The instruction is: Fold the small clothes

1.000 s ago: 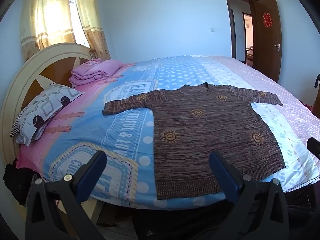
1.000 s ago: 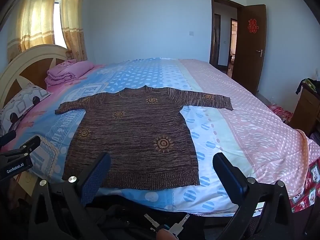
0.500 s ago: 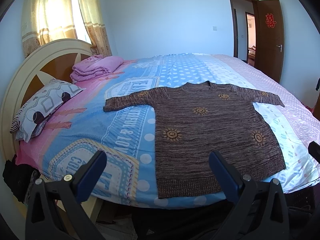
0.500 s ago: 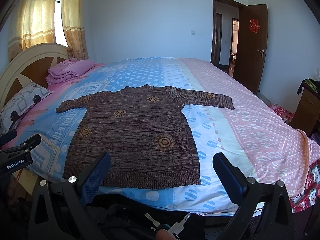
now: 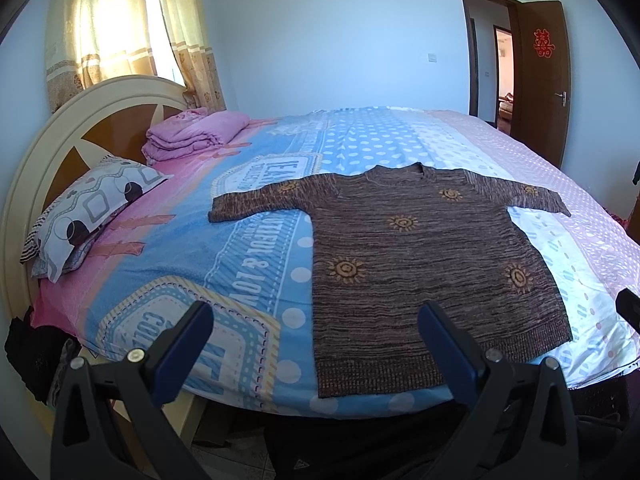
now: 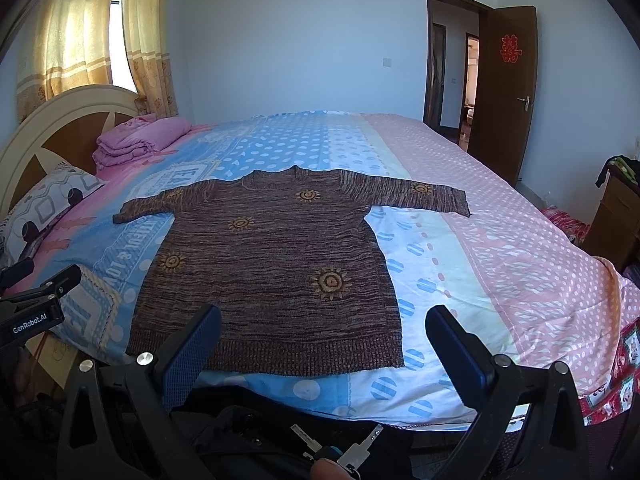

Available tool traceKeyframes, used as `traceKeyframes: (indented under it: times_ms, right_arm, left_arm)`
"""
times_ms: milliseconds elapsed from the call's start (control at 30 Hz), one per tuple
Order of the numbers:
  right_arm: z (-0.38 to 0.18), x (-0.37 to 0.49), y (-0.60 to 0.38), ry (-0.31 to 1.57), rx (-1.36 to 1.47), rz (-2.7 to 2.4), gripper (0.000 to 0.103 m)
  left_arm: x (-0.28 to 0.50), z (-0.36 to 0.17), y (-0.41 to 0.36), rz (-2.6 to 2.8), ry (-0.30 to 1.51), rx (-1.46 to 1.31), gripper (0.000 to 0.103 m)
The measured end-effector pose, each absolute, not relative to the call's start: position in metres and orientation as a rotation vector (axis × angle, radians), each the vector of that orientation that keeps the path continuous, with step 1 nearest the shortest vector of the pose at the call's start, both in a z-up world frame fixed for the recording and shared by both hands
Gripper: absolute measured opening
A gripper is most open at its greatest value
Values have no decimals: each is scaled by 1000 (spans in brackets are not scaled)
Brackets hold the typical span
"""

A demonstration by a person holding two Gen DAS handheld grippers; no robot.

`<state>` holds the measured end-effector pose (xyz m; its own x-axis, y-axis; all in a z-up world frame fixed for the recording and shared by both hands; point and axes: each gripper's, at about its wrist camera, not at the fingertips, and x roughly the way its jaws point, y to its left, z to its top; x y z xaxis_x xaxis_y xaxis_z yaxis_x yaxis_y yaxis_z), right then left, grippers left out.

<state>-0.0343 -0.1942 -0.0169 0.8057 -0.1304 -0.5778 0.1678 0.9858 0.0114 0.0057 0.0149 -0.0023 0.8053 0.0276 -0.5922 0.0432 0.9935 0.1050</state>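
Observation:
A brown knit sweater with orange sun motifs [image 5: 420, 256] lies flat on the bed, sleeves spread, hem toward me; it also shows in the right wrist view [image 6: 276, 264]. My left gripper [image 5: 316, 320] is open and empty, held before the bed's near edge, left of the hem. My right gripper [image 6: 324, 324] is open and empty, just in front of the hem's middle. The left gripper's body [image 6: 36, 304] shows at the left edge of the right wrist view.
The bed has a blue and pink patterned sheet [image 5: 192, 240]. A pillow [image 5: 88, 208] and a folded pink blanket [image 5: 192, 136] lie by the headboard at left. A brown door [image 6: 504, 88] stands open at right. A wooden cabinet [image 6: 616, 216] stands at far right.
Both views have risen and tilted slightly; the bed and sweater sit a little lower in frame. Both grippers stay open and empty.

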Motion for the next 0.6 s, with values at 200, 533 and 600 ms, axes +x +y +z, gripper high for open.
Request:
traceKeyframes:
  times_ms: [200,533,600]
  right_arm:
    - [-17,-34,-195,614,64,-160,102]
    - [-18,-34,-194,619,64,-156,102]
    - [-19,-34,-194,619,65,-155,102]
  left_arm:
    - [5,-3,15,-8,635,114,103]
    - [8,-3,16,-13,642,111,103]
    - [8,-4,15,-15,647,111,103]
